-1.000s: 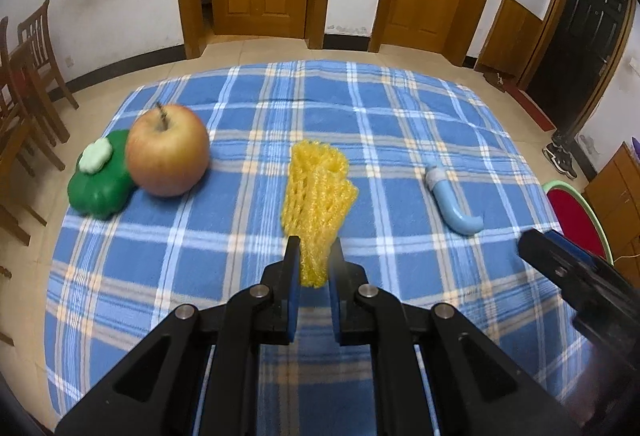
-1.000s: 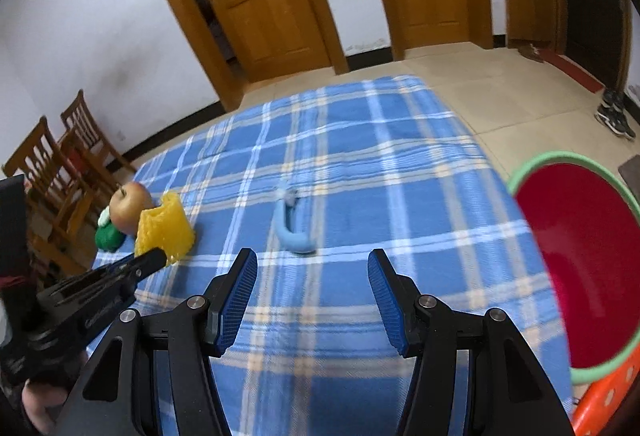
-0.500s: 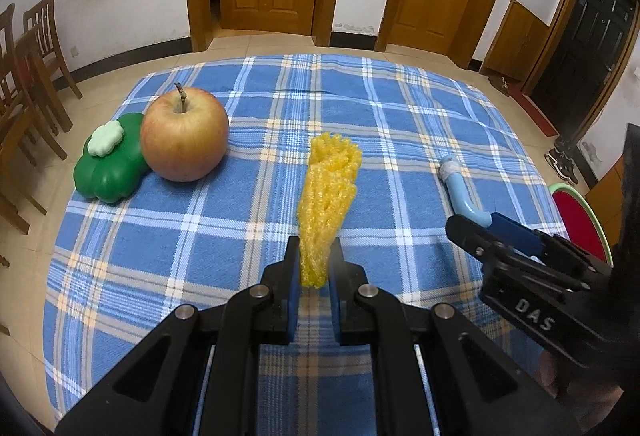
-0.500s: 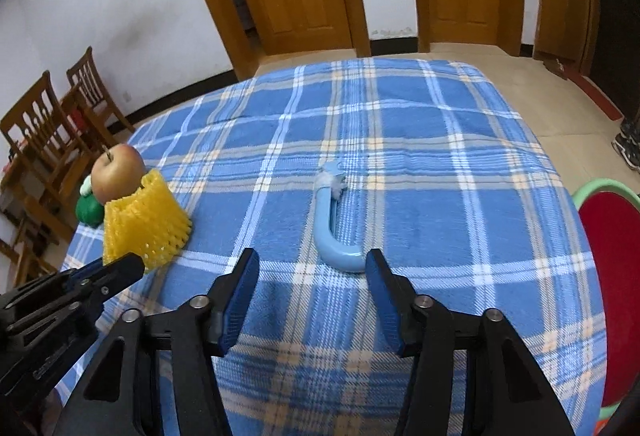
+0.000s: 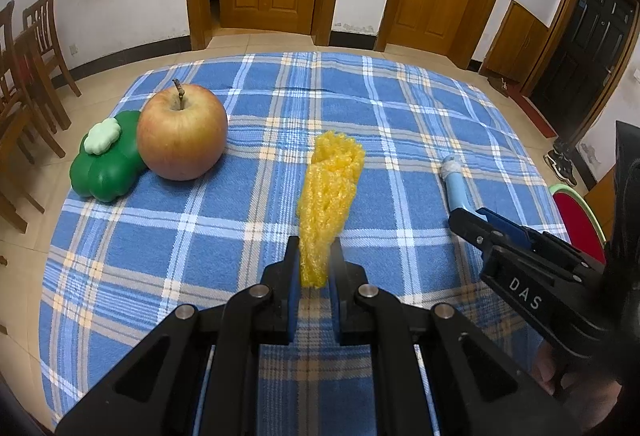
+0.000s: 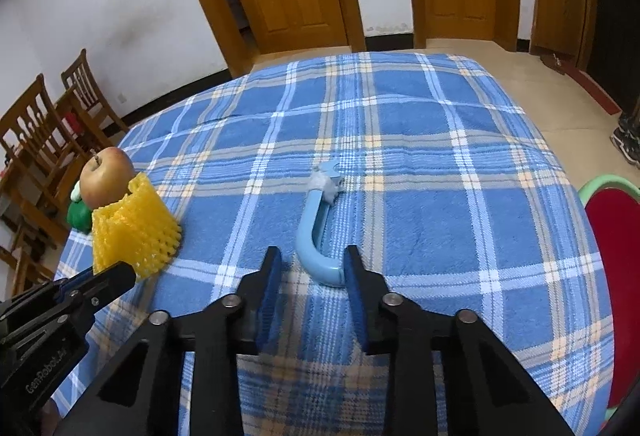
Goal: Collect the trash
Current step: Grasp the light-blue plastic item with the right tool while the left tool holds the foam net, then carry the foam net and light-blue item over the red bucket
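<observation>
Yellow foam net (image 5: 329, 192) pinched, right gripper (image 6: 313, 268) closing

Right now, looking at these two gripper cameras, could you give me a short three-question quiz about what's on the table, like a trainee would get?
1. True or false: the left gripper is shut on the yellow foam fruit net.
2. Which thing lies between the closing jaws of the right gripper? A) the apple B) the curved light-blue plastic handle C) the green clover-shaped toy
3. Fill in: the apple touches the green toy on the blue plaid ____.

Key: 1 true; 2 B; 3 tablecloth.
</observation>
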Available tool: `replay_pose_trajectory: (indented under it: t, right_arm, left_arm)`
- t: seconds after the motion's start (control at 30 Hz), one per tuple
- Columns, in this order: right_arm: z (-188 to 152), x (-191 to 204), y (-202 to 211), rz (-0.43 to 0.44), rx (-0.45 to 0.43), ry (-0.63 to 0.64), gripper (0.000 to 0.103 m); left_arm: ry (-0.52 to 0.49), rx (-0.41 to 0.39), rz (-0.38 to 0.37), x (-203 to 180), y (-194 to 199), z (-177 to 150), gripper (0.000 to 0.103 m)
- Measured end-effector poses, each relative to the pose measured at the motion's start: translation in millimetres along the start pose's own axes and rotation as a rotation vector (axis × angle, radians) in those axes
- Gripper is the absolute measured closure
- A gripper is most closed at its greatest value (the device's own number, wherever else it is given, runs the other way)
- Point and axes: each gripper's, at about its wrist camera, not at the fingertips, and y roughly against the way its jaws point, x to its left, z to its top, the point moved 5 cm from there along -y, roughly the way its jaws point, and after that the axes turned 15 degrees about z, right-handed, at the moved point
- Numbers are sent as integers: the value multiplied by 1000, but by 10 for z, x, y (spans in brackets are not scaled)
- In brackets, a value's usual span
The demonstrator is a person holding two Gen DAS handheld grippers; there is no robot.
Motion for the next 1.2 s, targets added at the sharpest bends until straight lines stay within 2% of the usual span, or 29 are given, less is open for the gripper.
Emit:
replay_pose_trajectory:
  t: [0.13, 0.3, 0.7, 1.0, 1.2]
  right_arm:
    - [1, -30, 36, 15, -12, -13, 84]
    - [-15, -12, 105, 42, -24, -31, 84]
    - [-96, -71, 614, 85, -121, -84, 88]
    - [-216, -277, 1078, 81, -200, -140, 88]
    - [-298, -514, 1418, 47, -258, -188, 88]
  left_arm:
    - [-2, -1, -2, -6, -6, 7, 92]
    - [-1, -3, -2, -7, -2, 9, 92]
    - [-10, -21, -18, -85, 138, 19, 92]
    - [-45, -41, -48, -295, 316, 6, 92]
    - [-80, -54, -71, -507, 427, 9, 92]
